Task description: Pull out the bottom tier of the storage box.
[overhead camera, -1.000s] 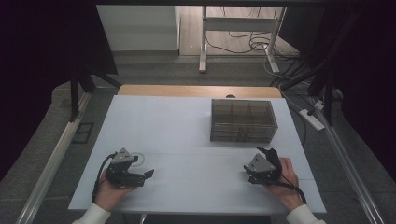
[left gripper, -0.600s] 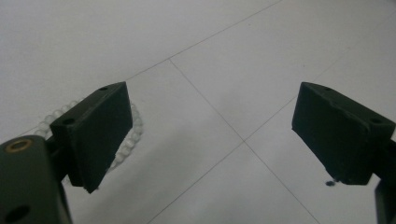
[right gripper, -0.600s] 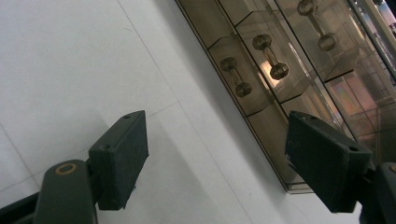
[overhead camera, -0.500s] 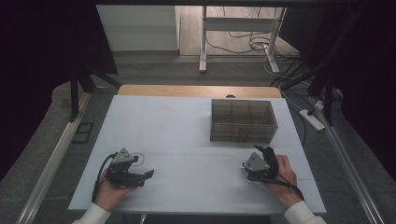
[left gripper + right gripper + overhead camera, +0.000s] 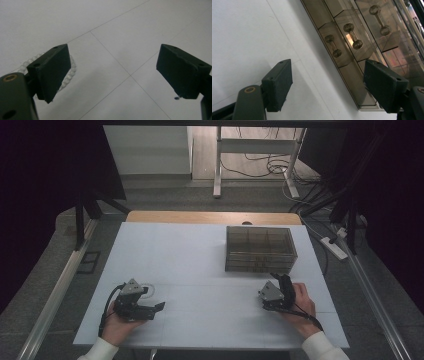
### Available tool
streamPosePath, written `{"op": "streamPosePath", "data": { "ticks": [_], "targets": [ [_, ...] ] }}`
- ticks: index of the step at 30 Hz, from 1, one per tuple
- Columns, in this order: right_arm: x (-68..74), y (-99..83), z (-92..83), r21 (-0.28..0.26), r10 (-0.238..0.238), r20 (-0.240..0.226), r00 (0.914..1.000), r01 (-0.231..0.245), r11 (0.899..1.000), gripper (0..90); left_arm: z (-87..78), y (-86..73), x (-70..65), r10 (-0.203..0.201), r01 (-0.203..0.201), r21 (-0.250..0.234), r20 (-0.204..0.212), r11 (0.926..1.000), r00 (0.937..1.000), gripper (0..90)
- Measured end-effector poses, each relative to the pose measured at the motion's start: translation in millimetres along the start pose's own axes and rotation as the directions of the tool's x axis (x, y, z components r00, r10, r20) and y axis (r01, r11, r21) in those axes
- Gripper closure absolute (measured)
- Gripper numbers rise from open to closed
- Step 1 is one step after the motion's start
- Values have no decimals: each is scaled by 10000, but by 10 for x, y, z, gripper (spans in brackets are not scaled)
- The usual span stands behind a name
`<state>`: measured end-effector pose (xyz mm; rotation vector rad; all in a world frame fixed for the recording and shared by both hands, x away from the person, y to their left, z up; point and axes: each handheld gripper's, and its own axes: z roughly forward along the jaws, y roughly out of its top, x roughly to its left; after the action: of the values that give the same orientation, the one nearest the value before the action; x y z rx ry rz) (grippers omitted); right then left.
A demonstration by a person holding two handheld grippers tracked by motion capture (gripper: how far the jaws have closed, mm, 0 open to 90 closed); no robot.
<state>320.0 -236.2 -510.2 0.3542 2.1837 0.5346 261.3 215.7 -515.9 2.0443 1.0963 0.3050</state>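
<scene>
table: white top (image 5: 200, 255), thin seam lines crossing it, wooden strip along the far edge (image 5: 212, 217)
room: dark, black curtains left and right, grey floor, white desk legs (image 5: 218, 165) and loose cables beyond the table, power strip (image 5: 334, 247) on the floor at right
drawer box: clear smoky plastic organiser (image 5: 260, 249) on the right half of the table, far side; in the right gripper view its small drawers with dumbbell-shaped handles (image 5: 353, 36) face the camera
bead ring: loop of clear beads (image 5: 67, 75) flat on the table, partly behind the left-hand pad in the left gripper view; in the high view a faint pale loop (image 5: 148, 289) just beside the left gripper, probably the same thing, too small to be sure
left gripper: (image 5: 159, 306) near edge, left side, held low over the table in the person's left hand (image 5: 120, 322); jaws spread wide, nothing between them, pads (image 5: 53, 71) clear of the beads as far as seen
right gripper: (image 5: 278, 278) near edge, right side, in the right hand (image 5: 300, 305), pointed at the drawer box and just short of it; jaws wide apart, have just been closing a little, nothing between them, bare table and drawer fronts seen through the gap (image 5: 328, 87)
contact: neither gripper grasps anything
</scene>
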Motion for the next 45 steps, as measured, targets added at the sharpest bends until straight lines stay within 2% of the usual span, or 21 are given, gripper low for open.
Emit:
{"op": "streamPosePath", "data": {
  "ticks": [8, 14, 16, 17, 18, 22, 27, 29, 31, 34, 37, 43, 44, 45],
  "targets": [
    [-4, 16, 44, 36, -274, 319, 9991, 273, 9996, 252, -1, 1, -1, 13, -13, -13, -1, 10000, 10000, 119],
    [1, 29, 89, 162, -710, 499, 9962, 703, 9974, 257, 0, 2, 0, 9, -9, -12, 6, 10000, 10000, 119],
    [9, 34, 104, 177, -709, 532, 9961, 701, 9974, 266, -1, 3, -1, 22, -22, -16, 6, 10000, 10000, 119],
    [5, 36, 105, 191, -749, 400, 9964, 742, 9971, 289, -2, 3, -1, 19, -19, -15, 8, 10000, 10000, 119],
    [12, 35, 113, 141, -806, 563, 9952, 799, 9967, 294, -2, 3, -1, 17, -17, -18, 7, 10000, 10000, 119],
    [9, 45, 124, 189, -937, 514, 9943, 928, 9955, 297, -1, 4, 0, 9, -9, -20, 7, 10000, 10000, 119],
    [23, 53, 158, 154, -1112, 720, 9912, 1103, 9938, 311, -4, 5, 1, 25, -25, -34, 1, 10000, 10000, 119],
    [20, 57, 163, 222, -1211, 625, 9907, 1199, 9925, 320, -2, 4, 3, 17, -17, -24, 2, 10000, 10000, 119],
    [31, 58, 179, 157, -1211, 790, 9895, 1203, 9926, 329, 0, 3, 1, 10, -10, -10, 4, 10000, 10000, 119],
    [27, 65, 190, 275, -1343, 655, 9888, 1327, 9908, 345, -1, 4, 1, -1, 1, -27, 6, 10000, 10000, 119],
    [42, 68, 217, 251, -1422, 808, 9865, 1406, 9897, 352, -2, 4, 4, 19, -19, -27, 7, 10000, 10000, 119],
    [50, 77, 249, 350, -1644, 833, 9829, 1620, 9862, 371, -1, 4, 1, 0, 0, -28, 8, 10000, 10000, 119],
    [45, 81, 252, 383, -1649, 696, 9839, 1625, 9860, 372, -1, 4, 3, 18, -18, -27, 8, 10000, 10000, 119],
    [50, 80, 258, 373, -1669, 847, 9823, 1643, 9857, 372, -1, 4, 2, -1, 1, -28, 11, 10000, 10000, 119]
  ]
}}
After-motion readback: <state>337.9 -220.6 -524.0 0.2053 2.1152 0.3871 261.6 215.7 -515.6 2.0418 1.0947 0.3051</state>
